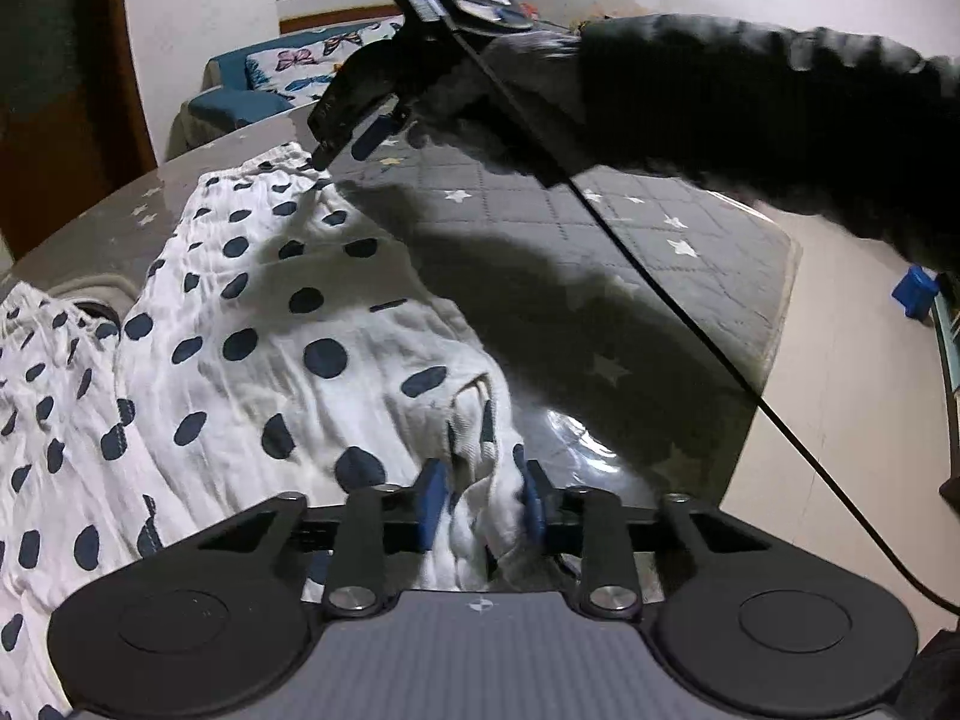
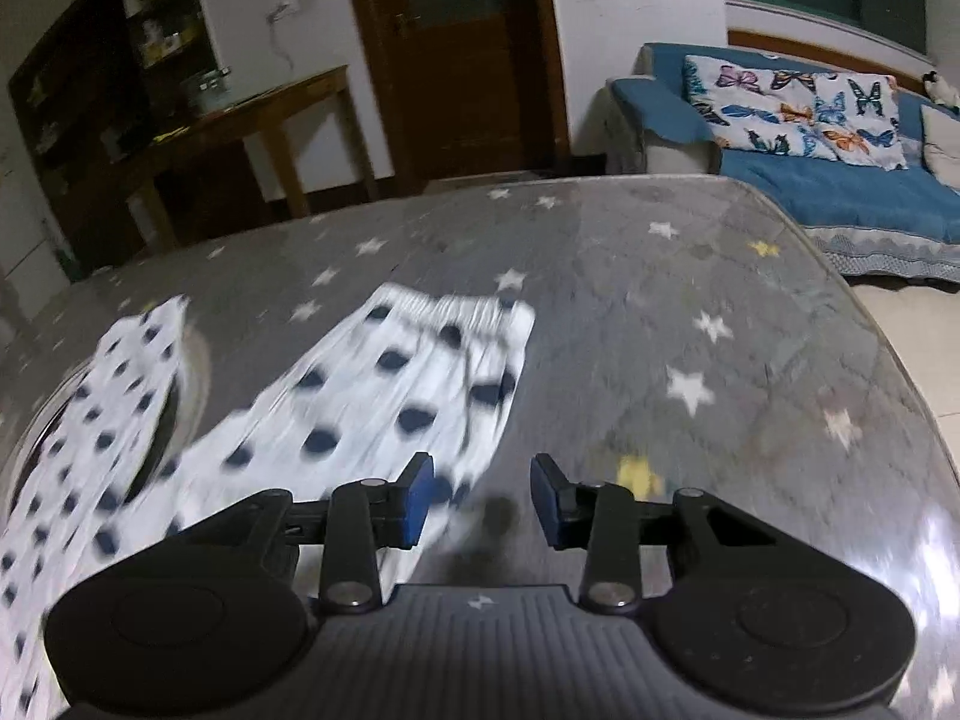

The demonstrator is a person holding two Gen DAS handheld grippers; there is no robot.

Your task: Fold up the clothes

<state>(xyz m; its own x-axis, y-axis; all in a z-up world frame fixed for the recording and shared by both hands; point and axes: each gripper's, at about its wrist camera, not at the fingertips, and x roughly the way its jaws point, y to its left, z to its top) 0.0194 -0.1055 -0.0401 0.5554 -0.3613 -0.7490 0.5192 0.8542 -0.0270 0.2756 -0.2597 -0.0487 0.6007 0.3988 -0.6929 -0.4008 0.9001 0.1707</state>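
Observation:
A white garment with dark blue polka dots lies spread on a grey star-patterned table. My left gripper has a bunched edge of the garment between its blue pads, near the table's near side. My right gripper shows in the left wrist view, held by a dark-sleeved arm just above the garment's far elastic edge. In the right wrist view, the right gripper is open and empty above the table, with the garment lying to its left and ahead.
A blue sofa with butterfly cushions stands beyond the table's far right. A wooden door and a wooden side table are at the back. A black cable hangs from the right gripper. A round opening shows under the garment.

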